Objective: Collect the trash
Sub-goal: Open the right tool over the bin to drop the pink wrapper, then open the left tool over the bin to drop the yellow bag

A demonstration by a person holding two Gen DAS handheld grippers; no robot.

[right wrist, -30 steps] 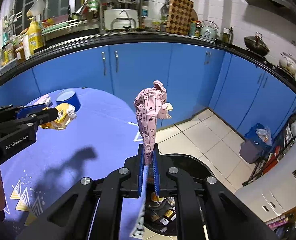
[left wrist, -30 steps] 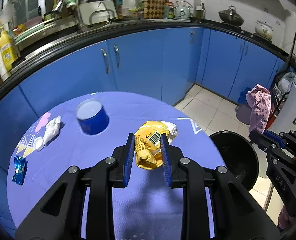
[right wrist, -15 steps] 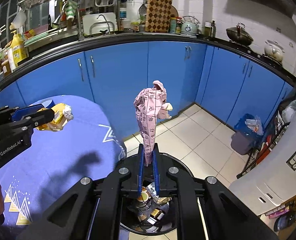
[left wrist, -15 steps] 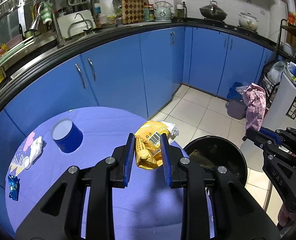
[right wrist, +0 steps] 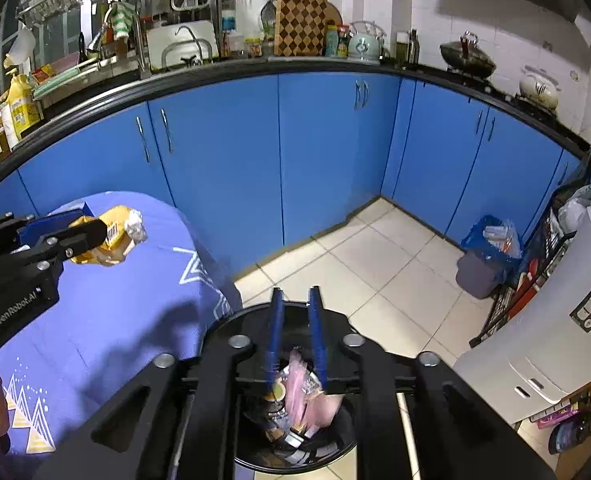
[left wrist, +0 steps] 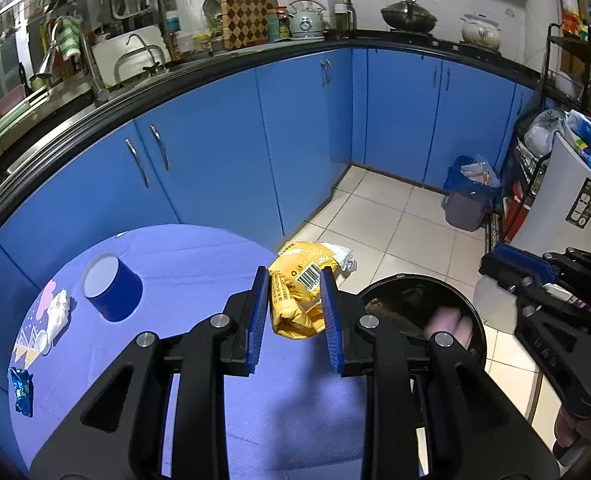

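Above the table (left wrist: 199, 264): left gripper (left wrist: 295, 312) clamped on barcoded yellow wrapper (left wrist: 295, 300), body marked "GenRobot.AI". Over black bin (right wrist: 335, 440): right gripper (right wrist: 295, 336) parted, pink paper (right wrist: 307, 396) inside.

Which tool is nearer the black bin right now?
Right. The right tool hangs open directly over the black bin, above the pink wrapper. The left tool, gripping the yellow bag, is beside it over the table's edge.

Glossy crinkled yellow wrapper (left wrist: 295, 300), matt purple tablecloth (left wrist: 199, 256)
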